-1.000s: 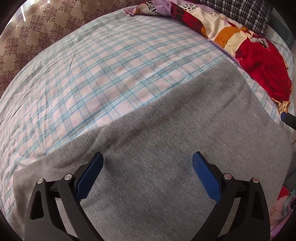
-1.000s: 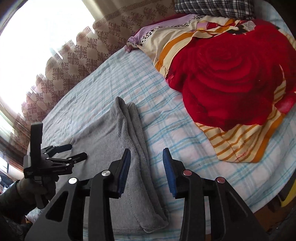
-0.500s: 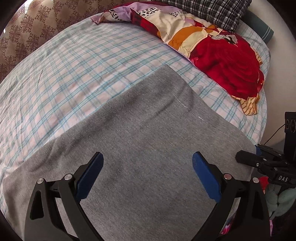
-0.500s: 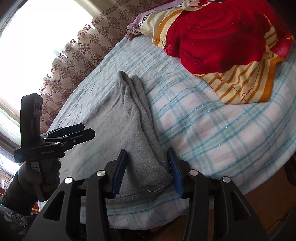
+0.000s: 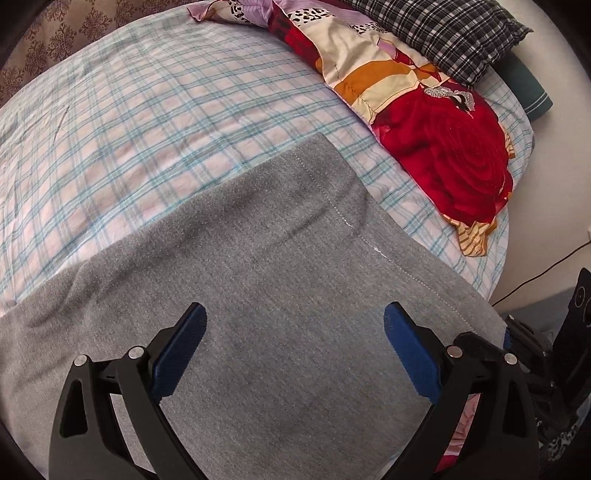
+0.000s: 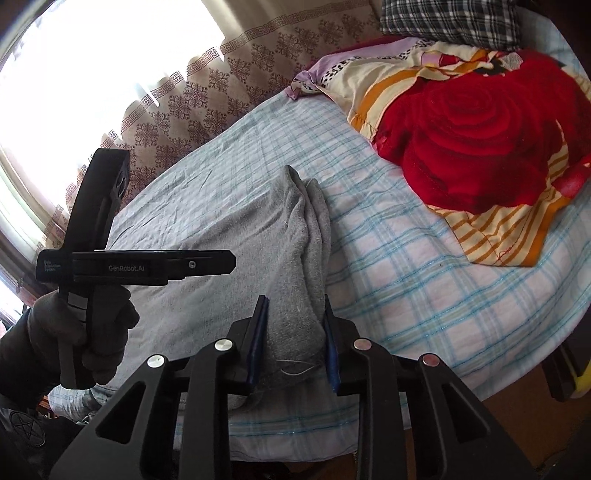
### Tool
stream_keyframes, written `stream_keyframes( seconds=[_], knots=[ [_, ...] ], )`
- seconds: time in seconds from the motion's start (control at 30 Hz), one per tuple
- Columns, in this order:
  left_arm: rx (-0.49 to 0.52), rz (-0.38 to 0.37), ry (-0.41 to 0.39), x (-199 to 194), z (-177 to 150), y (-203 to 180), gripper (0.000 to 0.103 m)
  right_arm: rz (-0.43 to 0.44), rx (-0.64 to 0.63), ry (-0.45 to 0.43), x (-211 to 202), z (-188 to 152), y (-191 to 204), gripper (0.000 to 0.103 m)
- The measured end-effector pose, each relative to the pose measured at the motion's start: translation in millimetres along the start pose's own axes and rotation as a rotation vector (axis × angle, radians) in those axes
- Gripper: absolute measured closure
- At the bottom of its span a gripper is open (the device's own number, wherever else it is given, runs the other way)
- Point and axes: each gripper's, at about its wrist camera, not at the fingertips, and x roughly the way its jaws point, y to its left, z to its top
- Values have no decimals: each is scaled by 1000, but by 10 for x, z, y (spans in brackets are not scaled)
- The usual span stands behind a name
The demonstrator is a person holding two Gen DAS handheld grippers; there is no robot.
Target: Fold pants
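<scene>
Grey pants (image 5: 280, 295) lie flat on the checked bed sheet (image 5: 155, 122), also seen in the right wrist view (image 6: 236, 258) with a bunched fold along their right edge. My left gripper (image 5: 294, 325) is open wide and empty, hovering over the grey fabric; it also shows in the right wrist view (image 6: 155, 264) held in a gloved hand. My right gripper (image 6: 293, 332) has its jaws on both sides of the bunched pants end near the bed's front edge, not fully closed.
A red rose-patterned blanket (image 6: 480, 140) and a dark checked pillow (image 5: 443, 33) lie at the head of the bed. A patterned curtain (image 6: 221, 85) hangs behind. The bed's edge (image 6: 332, 435) drops off at the front.
The right gripper has moved forward so the pants end sits deeper between its jaws. The left gripper has shifted over the pants, its view turning slightly; it stays open.
</scene>
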Motion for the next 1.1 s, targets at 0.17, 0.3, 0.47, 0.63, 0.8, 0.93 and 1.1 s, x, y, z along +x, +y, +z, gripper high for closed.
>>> stream_keyframes(
  seconds=[0.17,0.3,0.47,0.63,0.8,0.93,1.1],
  knots=[
    [-22,-87,9,-107,110,-95,5,-38,-177,-29,-99,21,426,77],
    [-10,-83,14,-195,172,-150,5,-61,-303,-37,-99,10,757,77],
    [-24,-83,24,-269,211,-83,5,-41,-375,-24,-38,-42,967,77],
    [3,-70,36,-284,203,-102,5,-20,-439,-8,26,-138,1183,78],
    [11,-41,75,-203,186,-83,8,14,-469,13,78,-199,1314,81],
    [-13,-16,125,-109,131,42,84,34,-483,29,128,-242,1386,81],
    [-59,-39,89,-229,8,268,87,114,-411,56,118,-173,1305,76]
  ],
)
